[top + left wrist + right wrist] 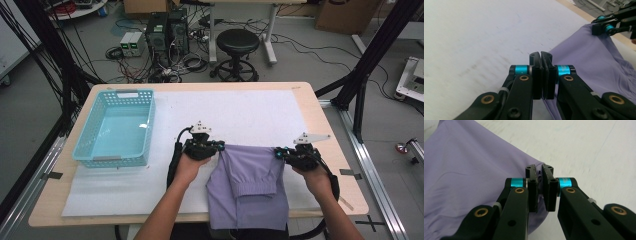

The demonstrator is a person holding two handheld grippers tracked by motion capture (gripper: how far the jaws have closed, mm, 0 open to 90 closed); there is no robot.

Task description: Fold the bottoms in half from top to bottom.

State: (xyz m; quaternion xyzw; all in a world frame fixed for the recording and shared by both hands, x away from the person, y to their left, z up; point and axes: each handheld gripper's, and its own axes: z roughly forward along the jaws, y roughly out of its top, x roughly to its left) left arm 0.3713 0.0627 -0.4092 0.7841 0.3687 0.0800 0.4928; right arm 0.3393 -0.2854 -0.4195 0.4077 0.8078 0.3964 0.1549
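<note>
- Here, the left gripper point(541, 57) has its jaws pressed together on the near-left corner of a lilac garment point(594, 60); a thin edge of cloth sits between the pads.
- In the high view the same left gripper point(220, 146) meets the garment point(250, 180) at its far-left corner, held by the person's left hand point(189, 167).
- The right gripper point(539, 173) has its jaws nearly together, pinching a small fold of the garment point(469, 175); cloth shows in the narrow slit between the pads.
- In the high view the right gripper point(278, 152) holds the far-right corner, with the right hand point(316, 179) behind it.
- Between the two sets of jaws the garment's far edge runs taut; the rest spreads back toward the person and hangs over the near edge of the worktop point(320, 107).
- Under the jaws lies a white mat point(240, 115) covering most of the worktop.
- Off to the left of the left jaws, well apart from the garment, stands a turquoise basket point(120, 127) on the mat.
- Beyond the worktop, a black stool point(237, 42) stands on the floor.
</note>
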